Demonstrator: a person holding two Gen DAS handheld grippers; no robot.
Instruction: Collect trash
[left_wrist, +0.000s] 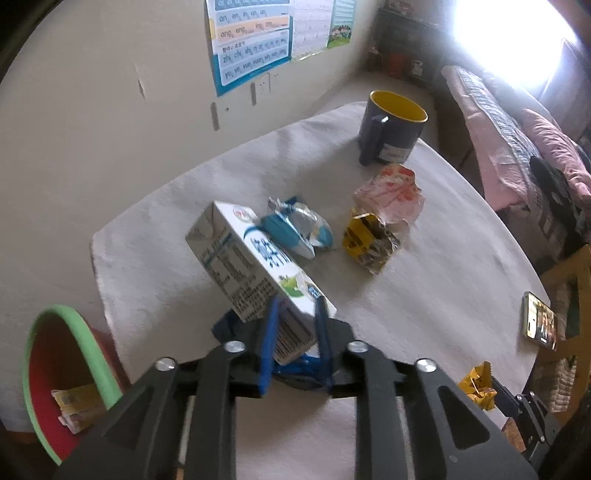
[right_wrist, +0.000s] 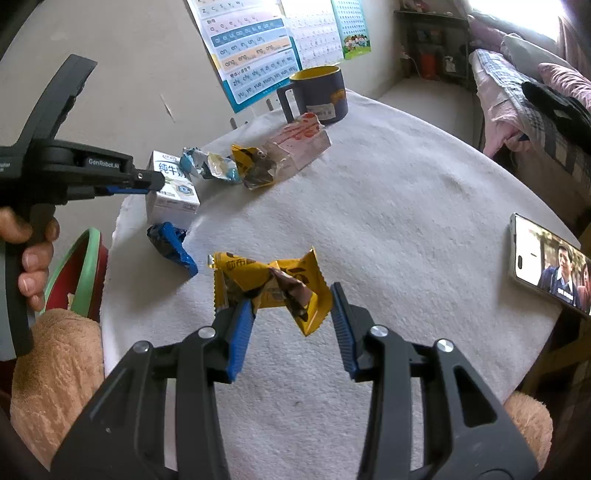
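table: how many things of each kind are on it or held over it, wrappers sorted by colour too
wrappers: 5 (dark blue, light blue, yellow and clear, pink, plain yellow wrapper)
milk carton: 1
mug: 1
phone: 1
total: 8

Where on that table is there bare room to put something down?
The widest bare cloth lies between the mug, the phone and the yellow wrapper in the right tongs. The far-left edge is crowded: milk carton, wrappers, blue wrapper.
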